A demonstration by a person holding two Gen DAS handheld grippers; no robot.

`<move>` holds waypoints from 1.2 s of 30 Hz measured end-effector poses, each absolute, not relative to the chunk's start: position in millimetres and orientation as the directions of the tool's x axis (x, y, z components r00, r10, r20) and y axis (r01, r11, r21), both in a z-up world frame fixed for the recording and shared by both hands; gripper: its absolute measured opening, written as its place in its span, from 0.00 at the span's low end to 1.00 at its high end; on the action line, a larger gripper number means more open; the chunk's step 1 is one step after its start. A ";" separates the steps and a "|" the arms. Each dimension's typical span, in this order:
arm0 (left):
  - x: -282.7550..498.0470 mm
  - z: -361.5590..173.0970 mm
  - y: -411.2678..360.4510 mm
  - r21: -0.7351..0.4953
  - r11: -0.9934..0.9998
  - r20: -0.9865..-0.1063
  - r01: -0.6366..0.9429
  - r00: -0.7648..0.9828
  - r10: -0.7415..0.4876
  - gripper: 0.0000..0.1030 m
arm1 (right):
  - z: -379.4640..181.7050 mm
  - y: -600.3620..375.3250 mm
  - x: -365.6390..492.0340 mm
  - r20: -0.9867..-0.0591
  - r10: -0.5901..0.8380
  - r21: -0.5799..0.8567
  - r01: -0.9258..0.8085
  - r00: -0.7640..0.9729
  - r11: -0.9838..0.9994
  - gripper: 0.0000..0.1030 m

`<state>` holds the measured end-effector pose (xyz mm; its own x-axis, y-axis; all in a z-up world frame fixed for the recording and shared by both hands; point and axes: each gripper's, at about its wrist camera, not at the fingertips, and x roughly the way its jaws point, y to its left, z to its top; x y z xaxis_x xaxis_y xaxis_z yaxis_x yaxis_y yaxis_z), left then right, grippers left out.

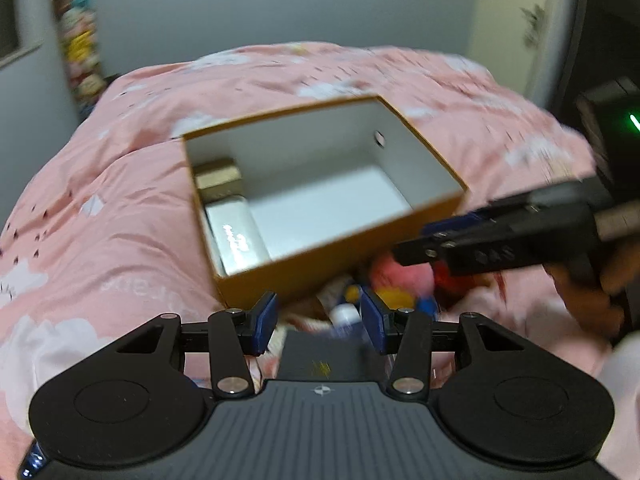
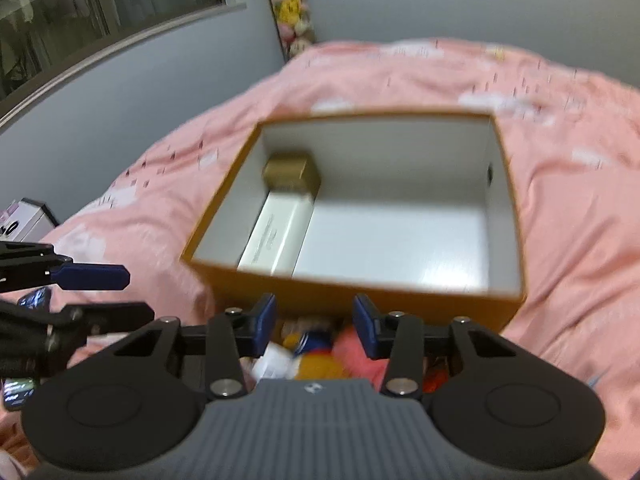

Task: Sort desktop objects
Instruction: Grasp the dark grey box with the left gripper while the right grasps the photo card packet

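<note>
An open orange box with a white inside sits on the pink bed. In it lie a small gold box and a long white box. In front of it is a blurred heap: a pink plush, a yellow thing, a white bottle and a flat black item. My left gripper hovers over the heap, open, its pads touching nothing. My right gripper is above the pink plush, jaws apart and empty.
The pink quilt covers the whole bed. A hanging column of plush toys is by the grey wall, and a window is at the far left. A phone lies at the bed's left edge. A hand holds the right gripper.
</note>
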<state>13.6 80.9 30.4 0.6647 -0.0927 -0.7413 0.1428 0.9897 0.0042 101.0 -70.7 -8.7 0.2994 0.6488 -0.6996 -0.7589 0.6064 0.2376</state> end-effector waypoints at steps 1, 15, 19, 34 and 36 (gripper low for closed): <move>10.6 28.7 75.9 0.016 0.987 -0.750 0.162 0.655 -0.095 0.52 | -11.5 -71.9 99.3 -0.708 0.647 0.249 -0.757 0.283 0.604 0.43; 10.4 -11.8 68.8 0.009 0.972 -0.864 0.235 0.491 -0.110 0.53 | -43.1 -65.7 96.0 -0.749 0.658 0.429 -0.701 0.075 0.569 0.43; 13.6 -21.5 72.4 0.023 0.977 -0.873 0.214 0.480 -0.085 0.62 | -52.9 -62.9 104.3 -0.726 0.687 0.514 -0.654 0.013 0.555 0.44; 19.3 -29.0 99.4 -0.098 0.982 -0.874 0.161 0.458 -0.162 0.77 | -62.9 -36.8 111.0 -0.703 0.707 0.591 -0.617 -0.077 0.520 0.34; 18.4 -28.8 100.9 -0.098 0.982 -0.871 0.160 0.464 -0.163 0.77 | -59.9 -32.3 108.7 -0.699 0.710 0.588 -0.631 -0.081 0.506 0.33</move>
<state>18.4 100.9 -28.8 0.4644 -0.1627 -0.8706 0.1600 0.9822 -0.0982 108.7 -32.2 -59.9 -0.0814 0.7104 -0.6990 -0.6305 0.5065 0.5881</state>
